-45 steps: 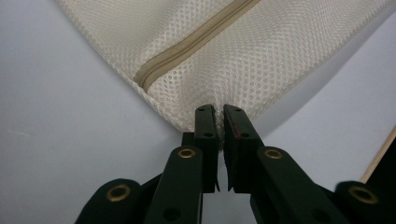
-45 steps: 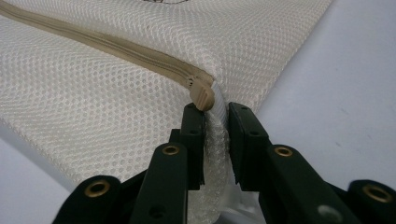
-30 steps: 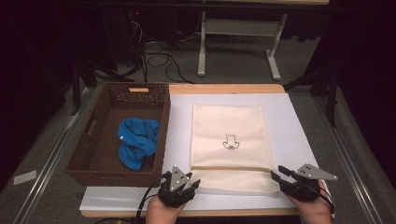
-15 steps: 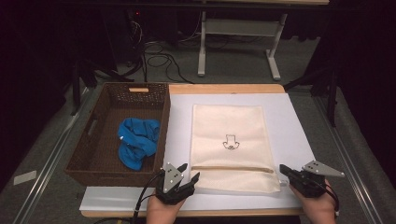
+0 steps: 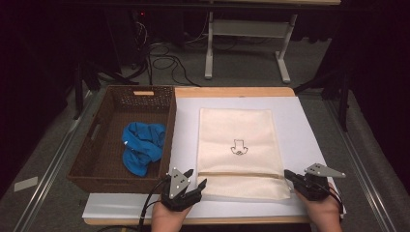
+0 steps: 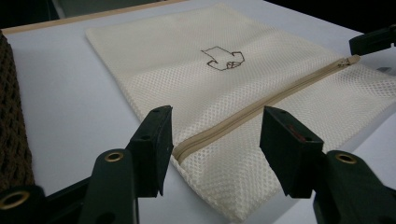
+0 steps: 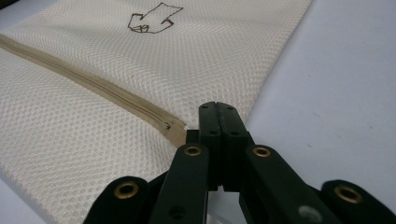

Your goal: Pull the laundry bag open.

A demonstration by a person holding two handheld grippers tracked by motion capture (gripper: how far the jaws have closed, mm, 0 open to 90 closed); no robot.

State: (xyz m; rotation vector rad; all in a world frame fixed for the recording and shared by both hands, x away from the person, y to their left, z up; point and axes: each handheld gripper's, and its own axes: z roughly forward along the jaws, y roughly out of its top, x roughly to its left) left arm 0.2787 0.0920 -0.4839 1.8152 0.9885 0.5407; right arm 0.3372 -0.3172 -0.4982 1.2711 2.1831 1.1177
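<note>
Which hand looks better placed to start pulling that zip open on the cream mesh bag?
Probably the right gripper: its jaws are shut at the zipper's end, though what they pinch is hidden. The left gripper has been opening, straddling the cream mesh bag's other end.

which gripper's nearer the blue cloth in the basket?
Left. The left gripper sits just off the wicker basket's near right corner, close to the blue cloth. The right gripper is across the mesh bag, at its zipper's far end.

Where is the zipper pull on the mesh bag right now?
In the right gripper view, the zipper pull sits at the mesh bag's right edge, just left of the right gripper's shut jaws.
</note>
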